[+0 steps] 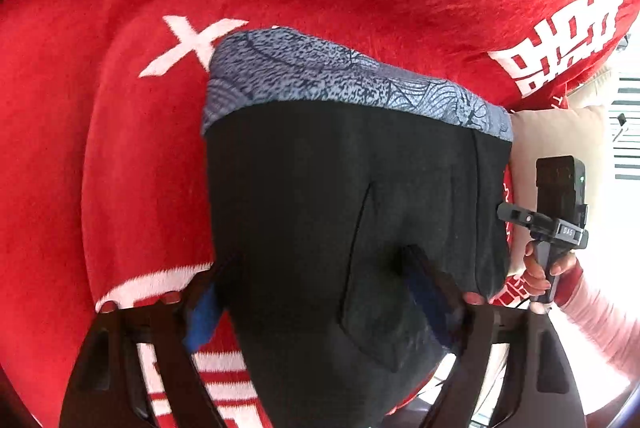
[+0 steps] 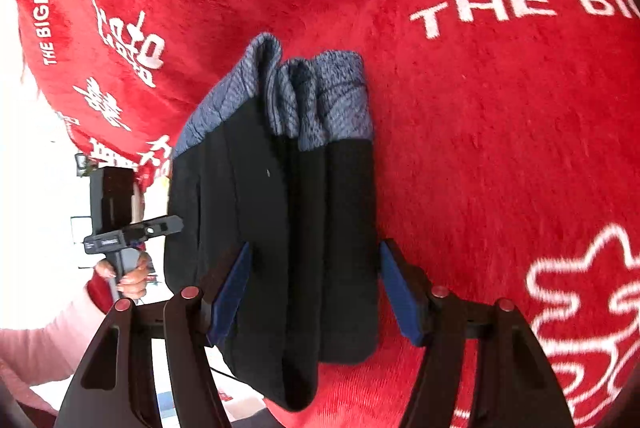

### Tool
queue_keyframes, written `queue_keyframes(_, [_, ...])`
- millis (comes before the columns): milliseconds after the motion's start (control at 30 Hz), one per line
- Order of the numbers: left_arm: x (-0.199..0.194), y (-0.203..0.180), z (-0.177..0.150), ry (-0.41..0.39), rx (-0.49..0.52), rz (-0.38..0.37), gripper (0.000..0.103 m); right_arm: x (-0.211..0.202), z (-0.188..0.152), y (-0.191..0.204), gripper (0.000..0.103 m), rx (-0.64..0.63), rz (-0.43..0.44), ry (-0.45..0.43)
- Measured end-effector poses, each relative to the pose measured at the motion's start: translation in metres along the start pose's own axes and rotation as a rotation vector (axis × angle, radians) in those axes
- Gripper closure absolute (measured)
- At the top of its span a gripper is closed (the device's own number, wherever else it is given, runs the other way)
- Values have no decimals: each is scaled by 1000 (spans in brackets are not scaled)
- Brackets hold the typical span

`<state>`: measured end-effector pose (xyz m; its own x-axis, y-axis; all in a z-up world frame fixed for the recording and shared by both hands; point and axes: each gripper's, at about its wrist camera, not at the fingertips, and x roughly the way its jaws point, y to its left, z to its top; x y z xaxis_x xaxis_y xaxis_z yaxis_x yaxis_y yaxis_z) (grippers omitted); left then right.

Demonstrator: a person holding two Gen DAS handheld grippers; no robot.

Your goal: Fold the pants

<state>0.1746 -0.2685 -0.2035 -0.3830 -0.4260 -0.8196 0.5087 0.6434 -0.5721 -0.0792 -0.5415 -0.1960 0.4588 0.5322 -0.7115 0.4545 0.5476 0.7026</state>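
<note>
The pants [image 1: 344,212] are black with a blue-grey patterned band [image 1: 328,76] at the far end, folded into a stack on a red blanket [image 1: 120,148]. My left gripper [image 1: 316,300] is open, its blue-padded fingers on either side of the stack's near end, partly hidden by cloth. In the right wrist view the folded pants [image 2: 280,228] lie in several layers, and my right gripper [image 2: 316,288] is open with one finger on each side of the stack. Each view shows the other gripper beyond the pants [image 1: 556,212] [image 2: 120,224].
The red blanket [image 2: 480,148] carries white lettering and patterns and covers the whole surface. Its edge drops off beside the pants, where a beige cushion [image 1: 560,140] and bright window light show. The person's pink sleeve [image 1: 600,316] is at the side.
</note>
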Motion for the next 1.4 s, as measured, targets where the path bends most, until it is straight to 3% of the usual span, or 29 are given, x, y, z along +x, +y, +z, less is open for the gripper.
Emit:
queue_keyframes(233, [7,-1,0,-19,-5,-2,13,4,10,-7,33,4,76,22])
queue_keyframes(367, [5,-3,-5,-52,-28,32,13,7,15,-7,36,50,68,39])
queue_keyframes(600, [-10,-25,-17,-143,27,85,38,2,11,9,59,76,37,10])
queue_keyframes(900, [-34,-44,-29,-172,38,61,45,-8,7,23,63,82,86,-13])
queue_keyframes(1200, [-53,-64,-71,-162,67,65,45,-20,-31,29,63,98,103,-20])
queue_keyframes(1400, [-28,-58,-101,-144,61,105,45,-14,-63,17,63,130,82,-26])
